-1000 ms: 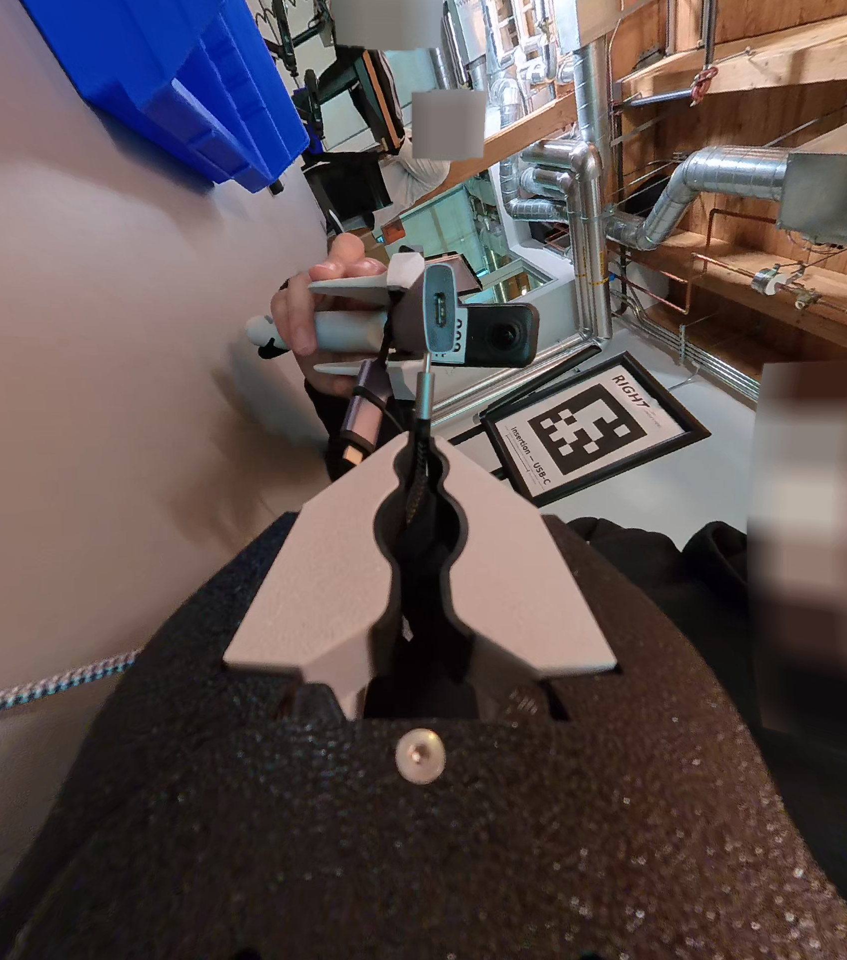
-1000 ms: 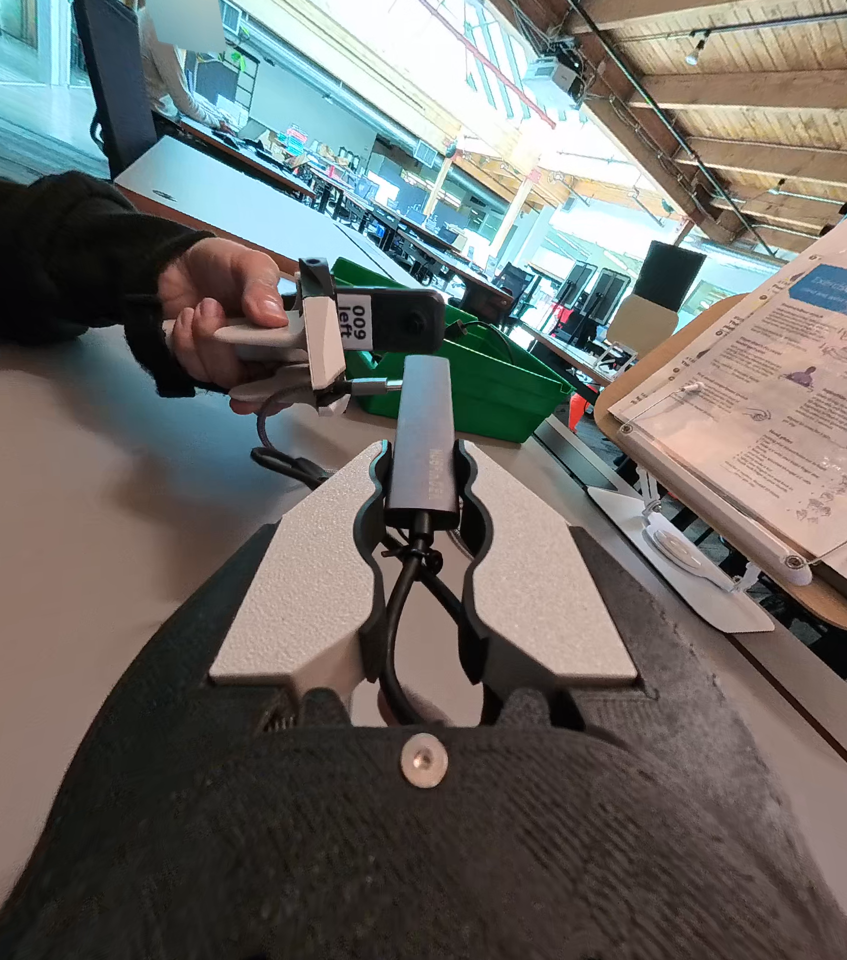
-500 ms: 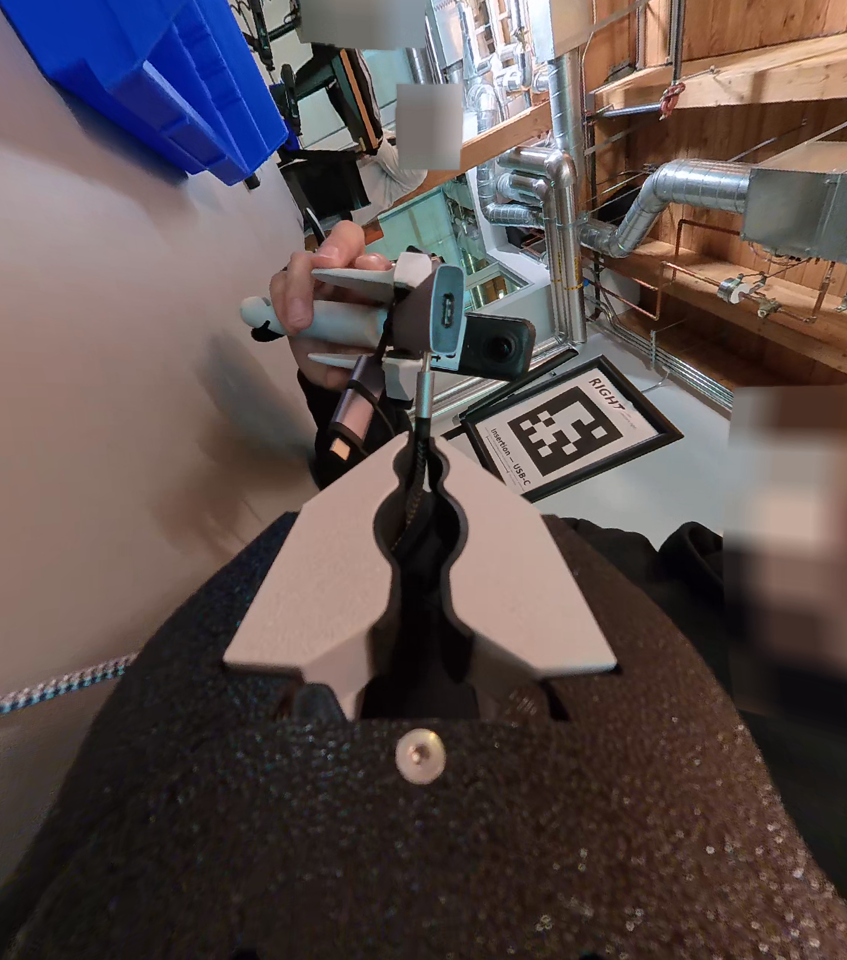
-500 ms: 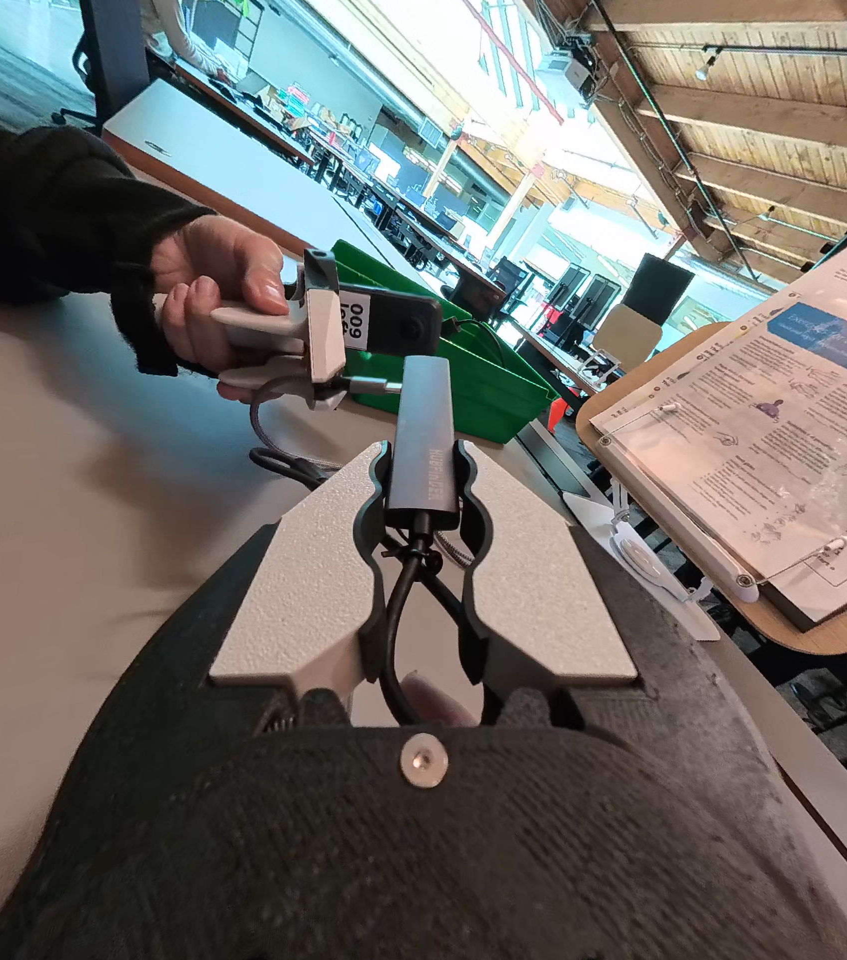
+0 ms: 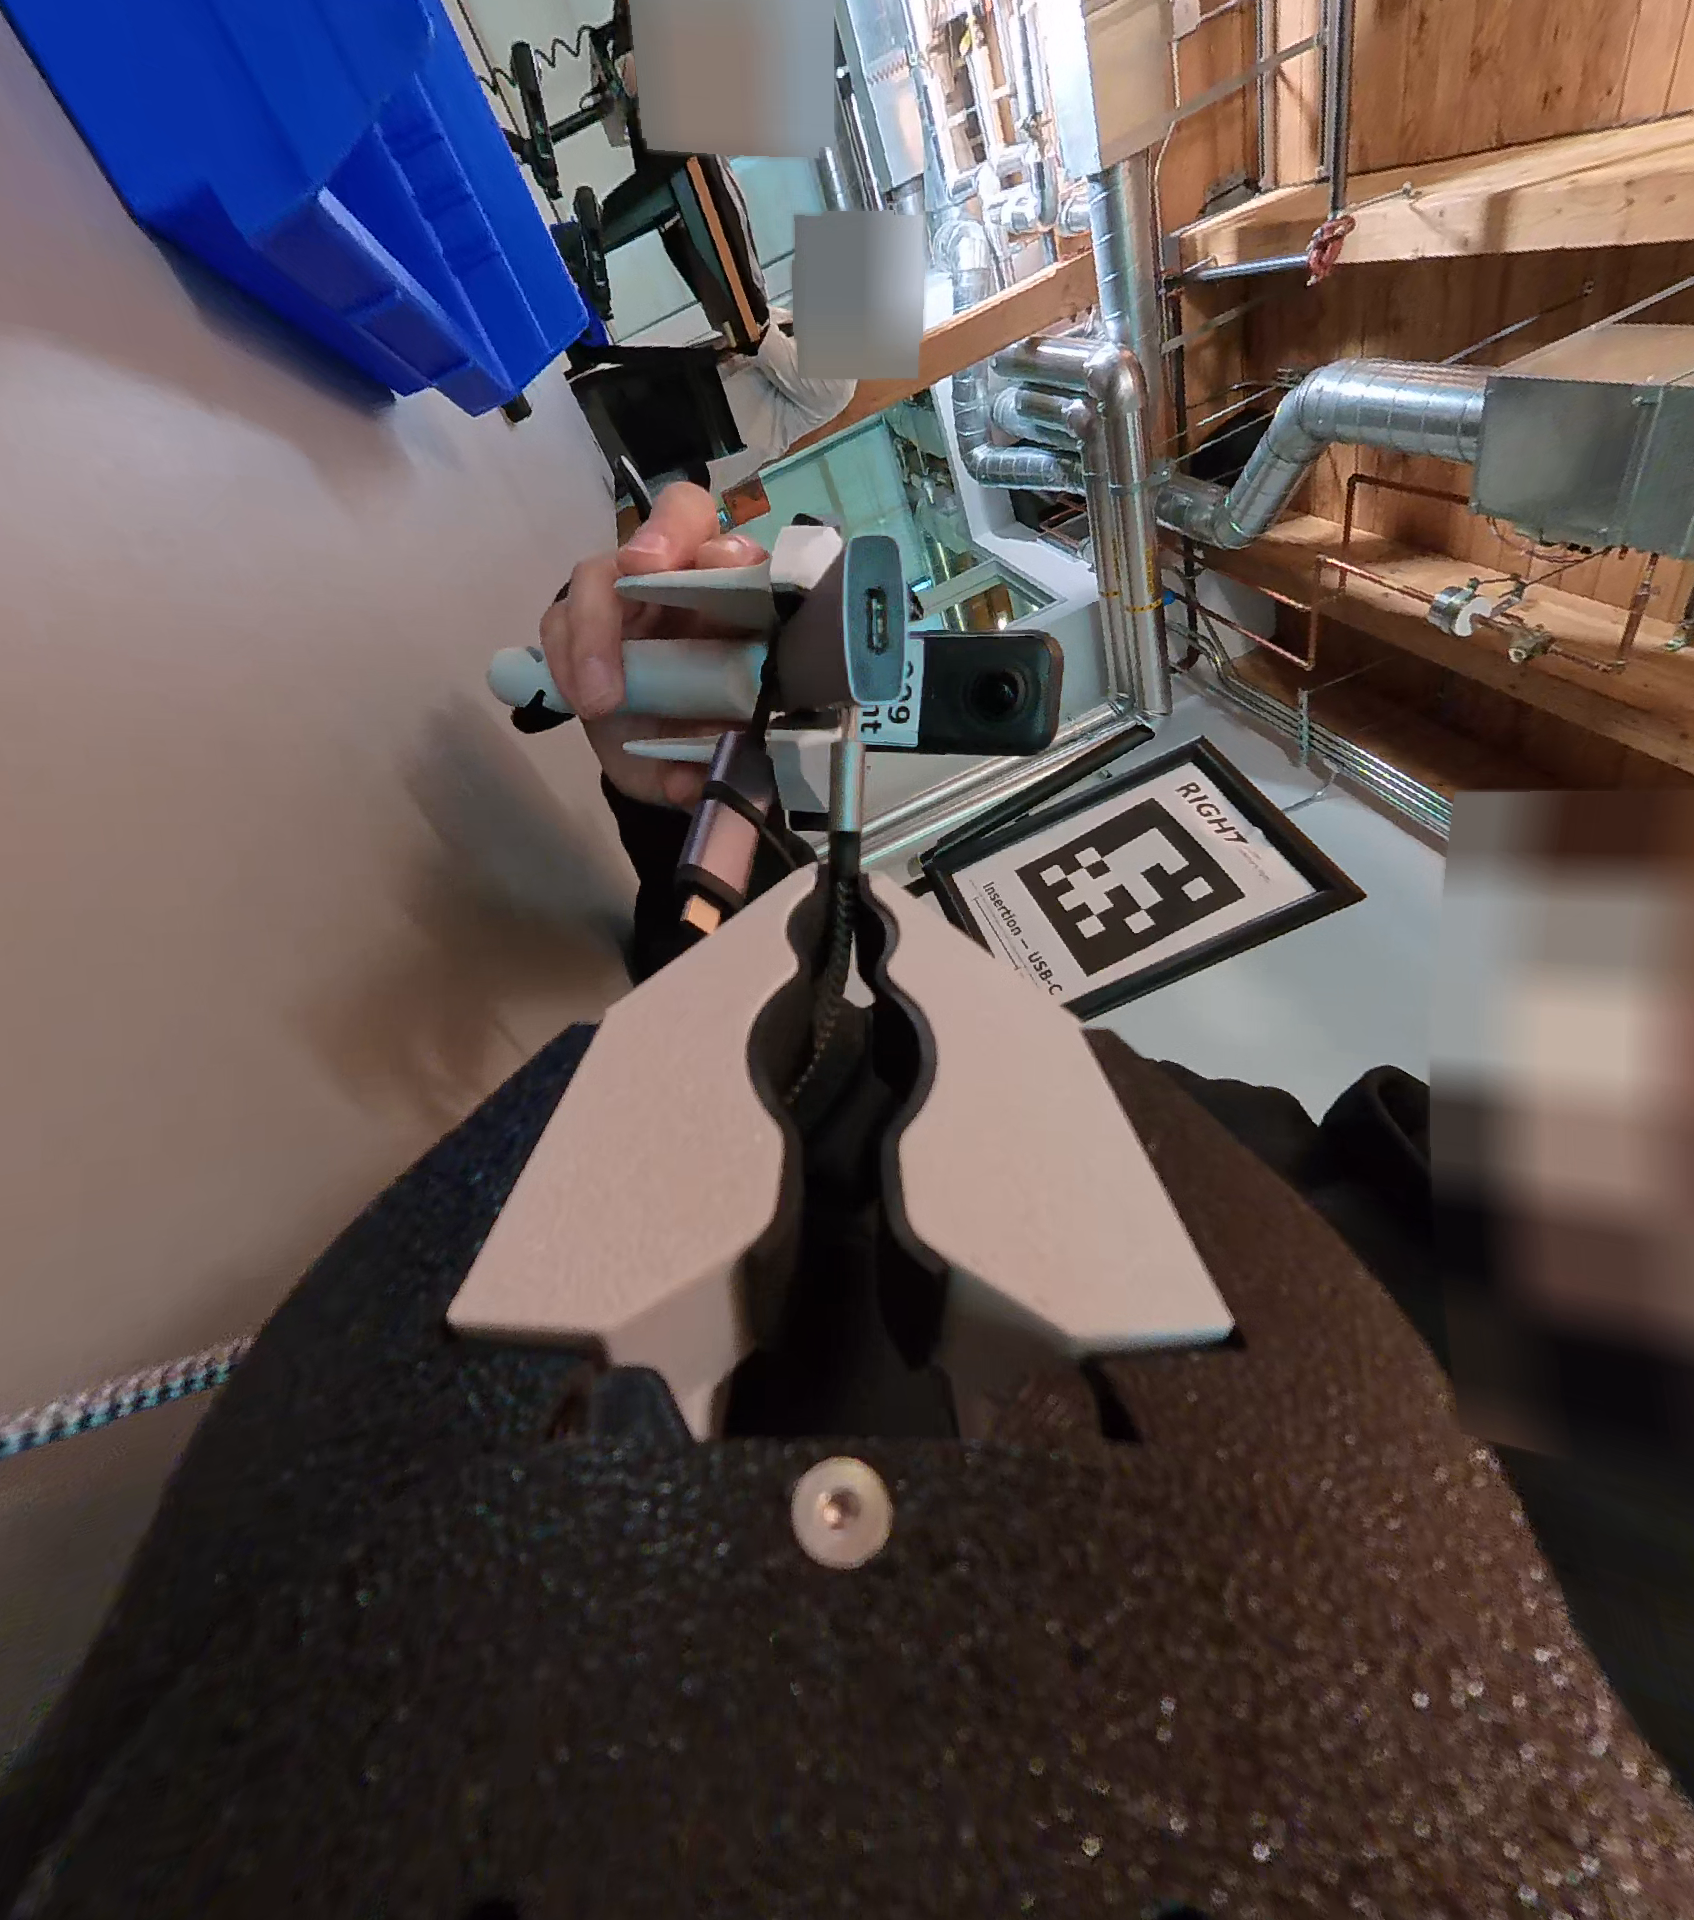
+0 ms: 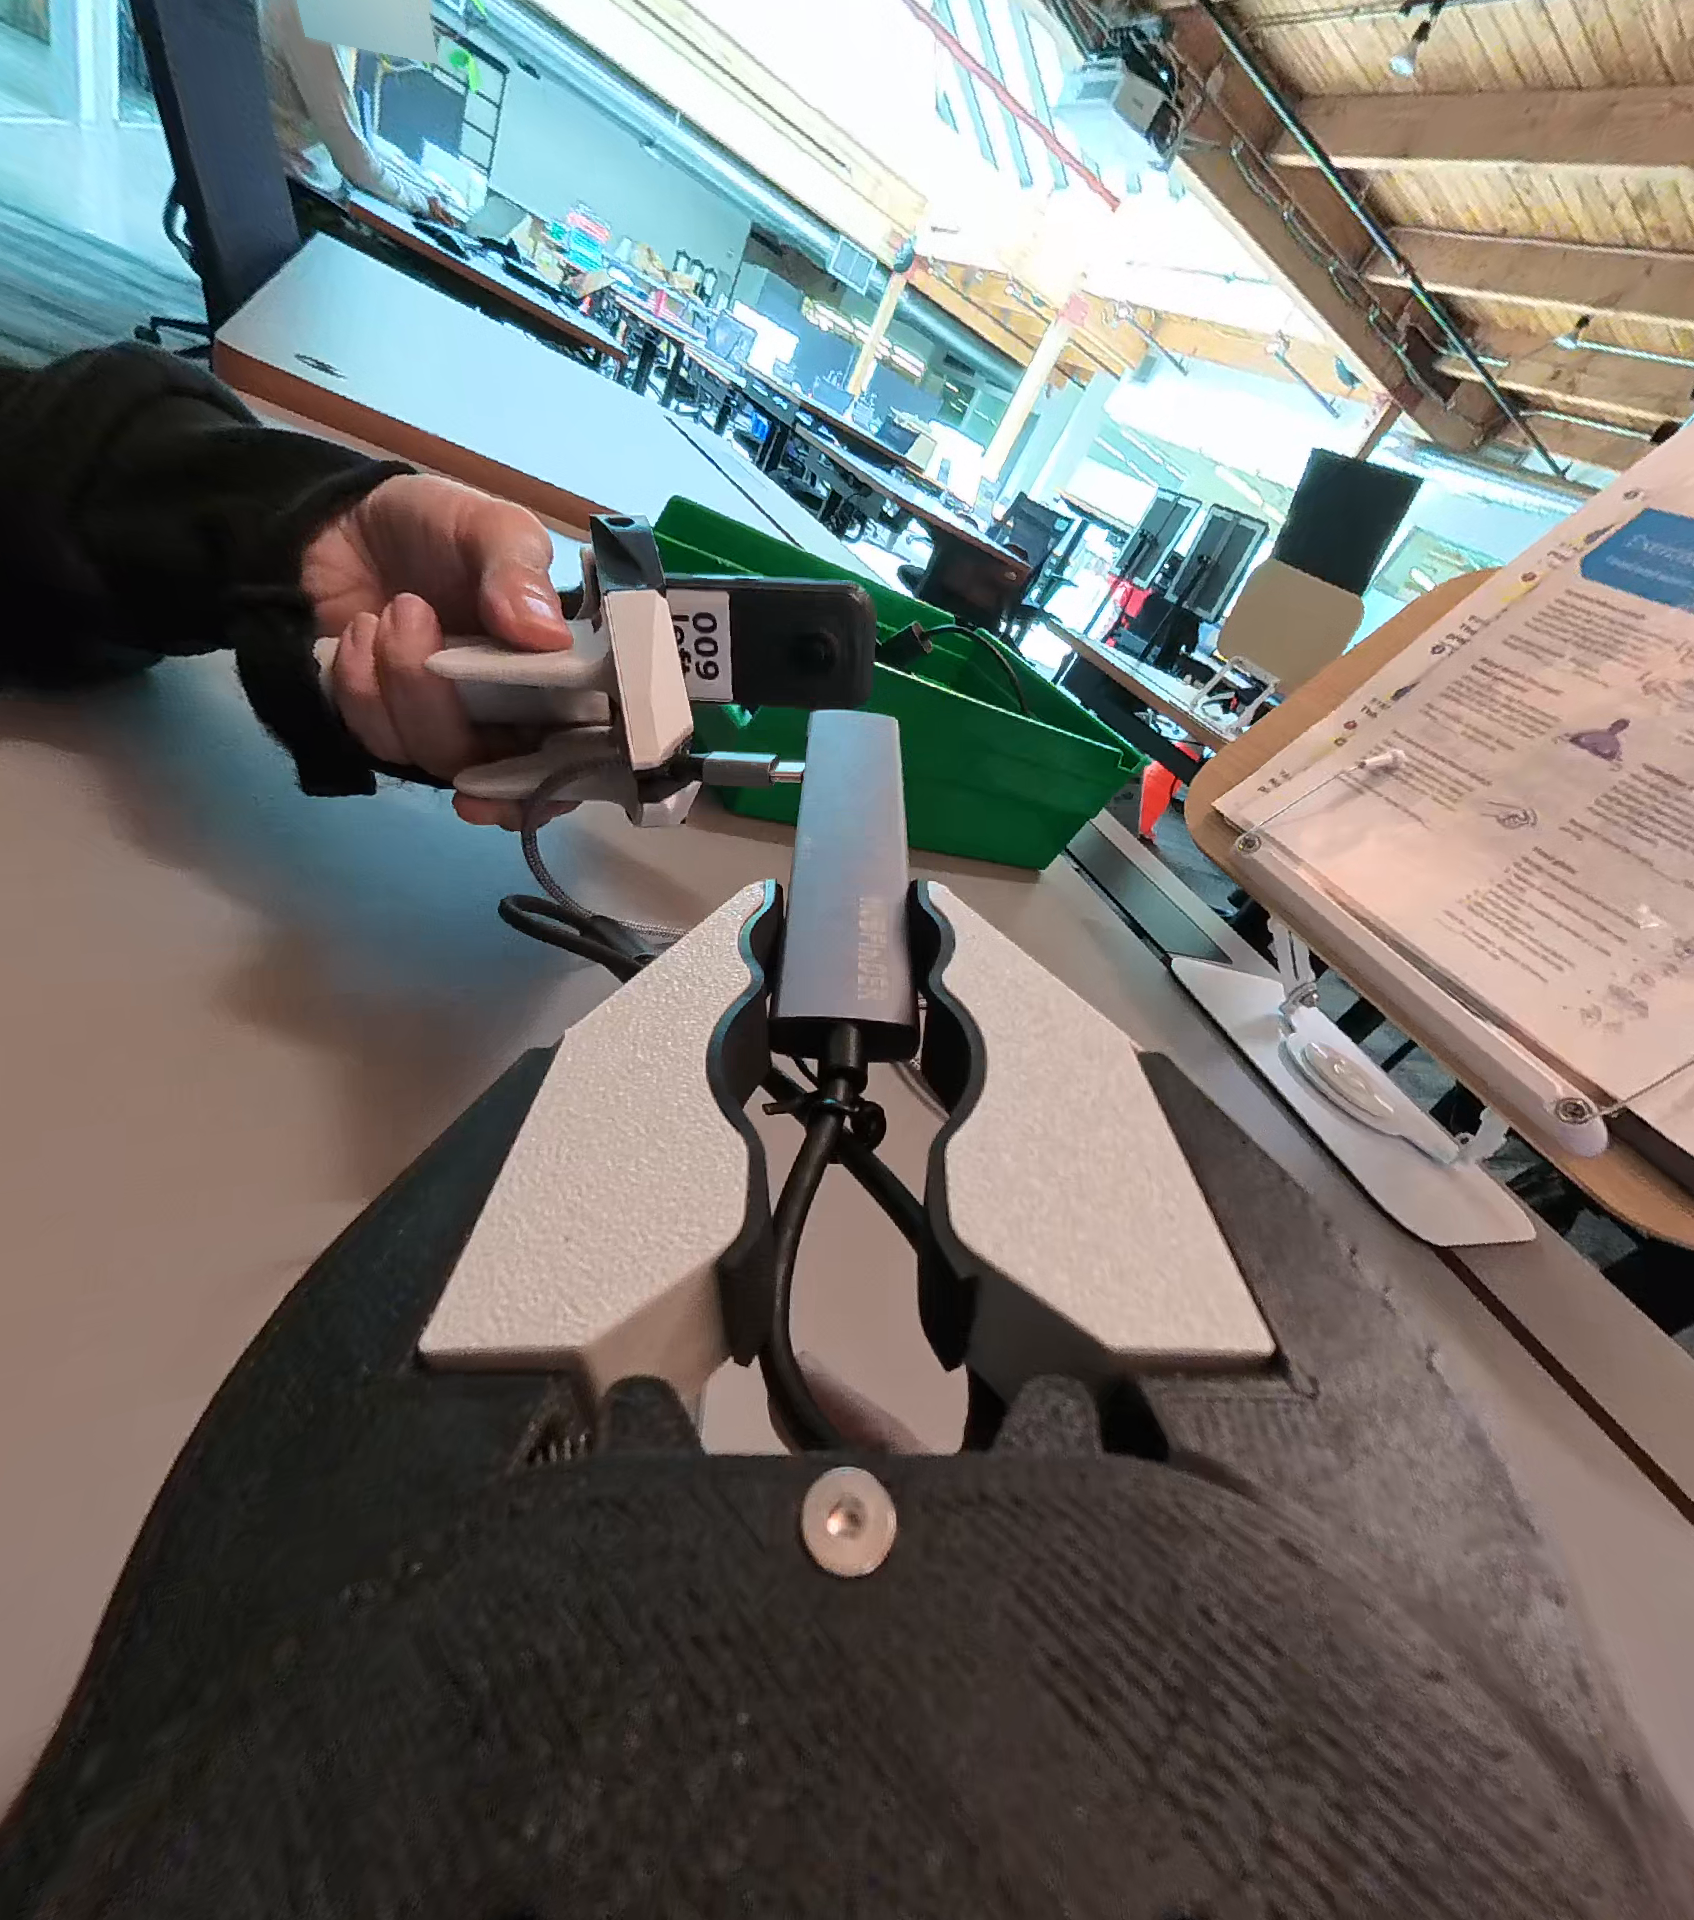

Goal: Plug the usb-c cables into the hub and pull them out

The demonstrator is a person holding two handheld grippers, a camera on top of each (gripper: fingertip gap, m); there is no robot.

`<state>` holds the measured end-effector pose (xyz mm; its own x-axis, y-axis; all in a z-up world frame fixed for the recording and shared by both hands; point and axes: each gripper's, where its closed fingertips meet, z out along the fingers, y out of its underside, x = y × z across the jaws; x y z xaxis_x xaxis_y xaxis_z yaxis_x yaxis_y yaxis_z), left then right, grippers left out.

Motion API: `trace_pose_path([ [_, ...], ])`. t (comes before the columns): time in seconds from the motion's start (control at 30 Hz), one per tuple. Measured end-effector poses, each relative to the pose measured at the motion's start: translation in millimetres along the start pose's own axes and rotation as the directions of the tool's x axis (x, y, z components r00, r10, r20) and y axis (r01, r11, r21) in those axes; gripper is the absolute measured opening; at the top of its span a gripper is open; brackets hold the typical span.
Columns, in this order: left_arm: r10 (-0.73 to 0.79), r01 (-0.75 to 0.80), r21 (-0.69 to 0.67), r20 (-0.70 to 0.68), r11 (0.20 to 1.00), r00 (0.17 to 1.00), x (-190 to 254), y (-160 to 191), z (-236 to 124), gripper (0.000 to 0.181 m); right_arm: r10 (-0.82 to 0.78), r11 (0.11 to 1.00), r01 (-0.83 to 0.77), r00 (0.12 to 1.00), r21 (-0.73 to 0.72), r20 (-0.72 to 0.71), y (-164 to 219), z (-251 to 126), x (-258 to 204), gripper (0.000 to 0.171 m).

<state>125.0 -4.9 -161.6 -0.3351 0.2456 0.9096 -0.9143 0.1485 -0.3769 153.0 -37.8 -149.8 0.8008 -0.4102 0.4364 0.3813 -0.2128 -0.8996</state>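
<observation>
Your slim dark-grey metal hub (image 6: pixel 841 883) stands upright; the braided cable's silver USB-C plug (image 6: pixel 751 771) sits just beside its side, unplugged.

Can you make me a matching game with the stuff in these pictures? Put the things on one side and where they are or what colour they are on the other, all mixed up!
Things:
1. hub
2. USB-C cable
3. bin
4. document stand

Places and colours:
A. green, on the table behind the grippers
B. held in the left gripper, metal plug pointing at the hub
C. on the right side, holding printed pages
D. dark grey bar, clamped in the right gripper

Pairs: 1-D, 2-B, 3-A, 4-C
</observation>
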Motion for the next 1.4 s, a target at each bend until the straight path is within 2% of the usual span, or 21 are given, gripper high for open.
trace_pose_path([
  [0.77, -0.002, 0.001, 0.047, 0.038, 0.999, 0.999, -5.9, -7.1, -3.5, 0.001, 0.025, 0.999, -0.025, 0.999, -0.019, -0.030, 3.3, 3.4, 4.3, 0.023],
  [1.4, -0.011, 0.011, 0.024, 0.038, 1.000, 0.999, -7.2, -2.8, 1.1, 0.001, -0.030, 0.998, 0.029, 0.999, -0.056, -0.013, 6.9, 1.6, 2.0, 0.023],
])
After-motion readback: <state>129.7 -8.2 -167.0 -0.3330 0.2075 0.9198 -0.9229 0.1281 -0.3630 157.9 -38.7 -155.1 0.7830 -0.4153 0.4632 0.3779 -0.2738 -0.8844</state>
